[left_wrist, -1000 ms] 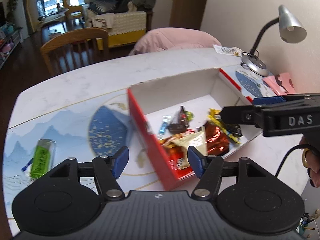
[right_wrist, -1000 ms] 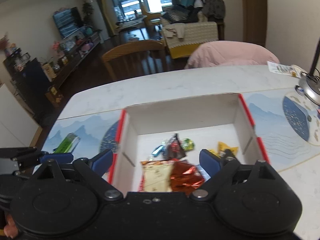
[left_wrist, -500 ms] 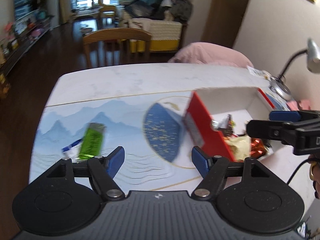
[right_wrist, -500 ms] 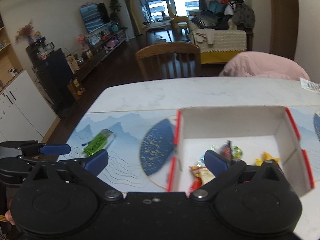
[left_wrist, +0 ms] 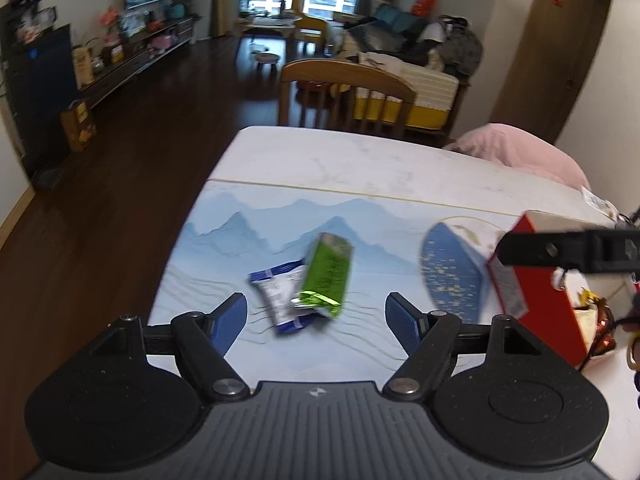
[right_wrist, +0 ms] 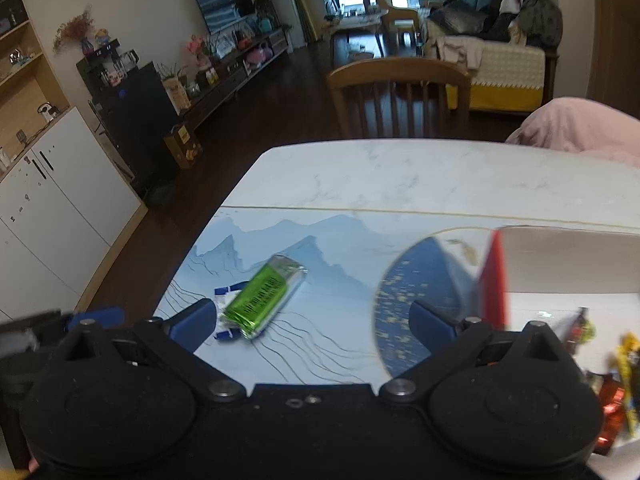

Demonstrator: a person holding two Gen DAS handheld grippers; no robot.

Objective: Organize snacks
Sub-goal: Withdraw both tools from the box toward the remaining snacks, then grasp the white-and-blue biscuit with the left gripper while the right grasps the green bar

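A white marble table [left_wrist: 344,160] with a blue mountain-print mat [left_wrist: 280,216] stands in a living room with dark wood floor. The left gripper [left_wrist: 316,316] has its blue fingers [left_wrist: 228,320] spread apart with nothing between the pads; they hang above the mat. Just ahead of them a green snack packet [left_wrist: 328,276] lies across a blue-and-white packet [left_wrist: 280,292], touching it, both flat on the mat. The right gripper [right_wrist: 312,320] is spread wide and empty too; in its view the green packet sits just beside its left finger [right_wrist: 192,320]. To the right of the packets, apart from them, is a red-and-white box [right_wrist: 494,276] holding several wrapped snacks [right_wrist: 612,404]. A wooden chair [right_wrist: 400,92] stands at the table's far edge
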